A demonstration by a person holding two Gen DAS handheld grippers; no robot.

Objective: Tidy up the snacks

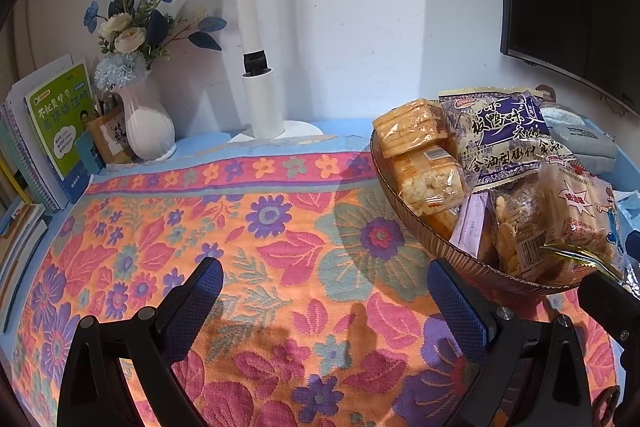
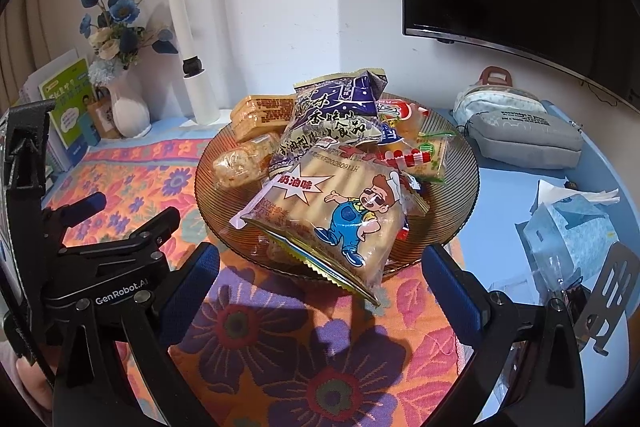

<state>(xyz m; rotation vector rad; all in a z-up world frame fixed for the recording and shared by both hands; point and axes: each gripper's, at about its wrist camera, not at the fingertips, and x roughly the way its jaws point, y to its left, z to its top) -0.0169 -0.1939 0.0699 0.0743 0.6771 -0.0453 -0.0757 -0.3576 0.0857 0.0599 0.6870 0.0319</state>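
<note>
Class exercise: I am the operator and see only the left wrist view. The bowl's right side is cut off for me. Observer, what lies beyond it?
Observer: A grey pouch lies on the blue table behind the bowl.
Operator: Anything nearer?
Observer: A tissue box, right of the bowl.
Operator: Is the right hand-held gripper holding a snack?
Observer: No. The right hand-held gripper is open, just short of the cartoon-chef packet.
Operator: Does that packet sit fully inside?
Observer: No, its near end overhangs the rim.

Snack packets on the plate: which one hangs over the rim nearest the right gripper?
The cartoon-chef packet, pointing at the open right gripper; the purple bag sits behind it.
</note>
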